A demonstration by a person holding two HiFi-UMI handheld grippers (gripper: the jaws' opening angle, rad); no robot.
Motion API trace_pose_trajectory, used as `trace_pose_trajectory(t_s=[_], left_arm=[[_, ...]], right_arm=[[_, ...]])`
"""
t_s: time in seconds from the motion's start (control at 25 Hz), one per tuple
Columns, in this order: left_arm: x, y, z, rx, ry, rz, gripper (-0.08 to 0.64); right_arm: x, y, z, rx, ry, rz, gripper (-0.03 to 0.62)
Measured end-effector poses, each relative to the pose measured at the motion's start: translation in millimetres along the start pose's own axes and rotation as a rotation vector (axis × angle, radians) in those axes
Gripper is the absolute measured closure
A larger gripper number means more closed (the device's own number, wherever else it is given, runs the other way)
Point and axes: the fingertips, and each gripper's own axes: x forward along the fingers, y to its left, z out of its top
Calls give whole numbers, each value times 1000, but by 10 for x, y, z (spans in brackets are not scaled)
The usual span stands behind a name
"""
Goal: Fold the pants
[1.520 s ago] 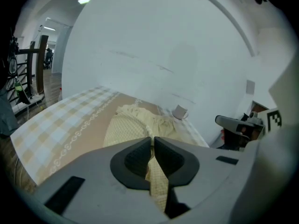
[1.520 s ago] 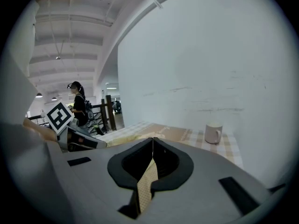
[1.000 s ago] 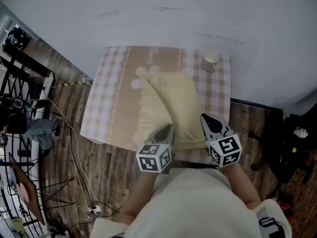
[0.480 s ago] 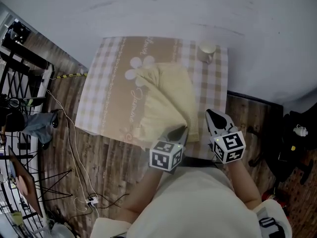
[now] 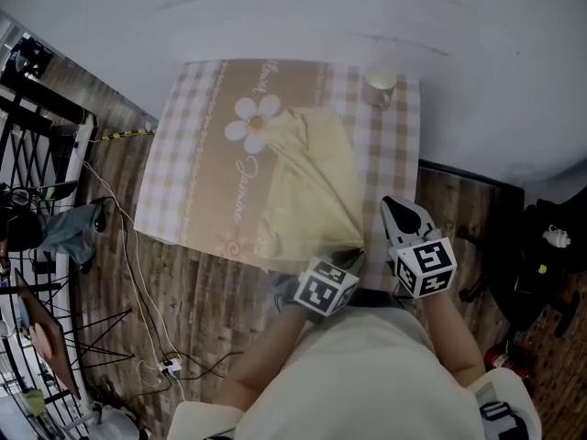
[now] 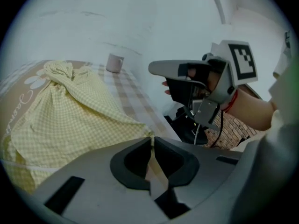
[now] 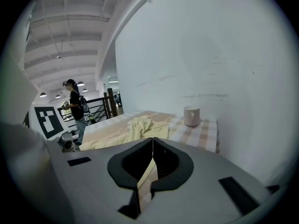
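Desk (image 5: 188, 163) carries the pants (image 5: 312, 186), crumpled and loosely gathered toward its right side, so folding looks barely begun, with no neat crease yet. Left tongs (image 5: 352, 257) pinch the fabric's near corner. Just beside it, right tongs (image 5: 393, 207) sit clenched on nothing. 1 cup (image 5: 380, 85) stands far back.

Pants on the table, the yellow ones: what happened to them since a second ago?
The left claw, shut on the near corner of the pants, slid right toward the right claw. It dragged the pants off the flower print, which now shows. The right claw stayed shut and empty, almost in place. The cup did not move.
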Motion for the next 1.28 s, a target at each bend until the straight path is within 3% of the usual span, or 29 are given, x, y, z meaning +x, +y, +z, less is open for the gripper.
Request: trace_pose_trajectory(t_s=[0.2, 0.36, 0.48, 0.8, 1.0, 1.28], left_arm=[[89, 17, -77, 12, 51, -5, 535], [53, -7, -43, 20, 41, -40, 534], [-61, 40, 50, -16, -1, -54, 451], [-610, 705, 307, -106, -133, 134, 443], [-1034, 1304, 396, -172, -203, 275, 481], [-1473, 1943, 573, -218, -281, 348, 521]], right_arm=[[11, -56, -11, 16, 1, -3, 592], [35, -72, 27, 14, 0, 2, 592], [84, -46, 87, 3, -1, 17, 592], [481, 129, 364, -98, 9, 85, 591], [947, 374, 548, -194, 19, 125, 591], [1650, 950, 736, -297, 62, 221, 589]])
